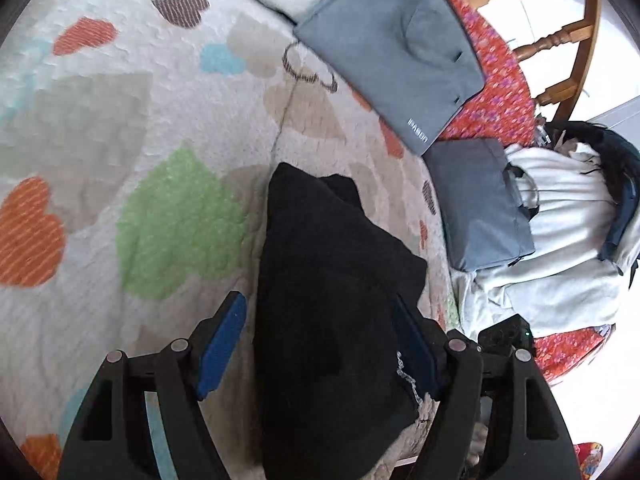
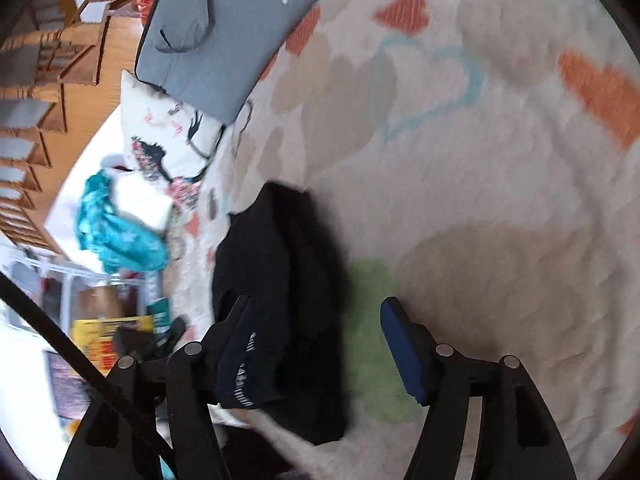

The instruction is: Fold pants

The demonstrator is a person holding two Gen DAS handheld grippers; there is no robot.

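Observation:
The black pants (image 1: 328,260) lie in a folded bundle on a cream quilt with coloured hearts (image 1: 120,120). In the left wrist view the bundle runs up between the fingers of my left gripper (image 1: 318,320). Its left blue pad (image 1: 222,344) stands apart from the cloth, and the fabric drapes against the right one; the jaws are open. In the right wrist view the pants (image 2: 272,248) sit at the left side of my right gripper (image 2: 316,308). There the cloth lies against the left pad, while the right pad (image 2: 404,352) hangs free over the quilt (image 2: 480,160). This gripper is open too.
A folded grey garment (image 1: 392,48) (image 2: 224,20) lies at the far edge of the quilt beside a printed pillow (image 2: 168,136). A second grey piece (image 1: 480,208) and a pile of white clothes (image 1: 560,220) sit to the right. Wooden chair (image 1: 560,36) beyond; teal cloth (image 2: 116,232) at the left.

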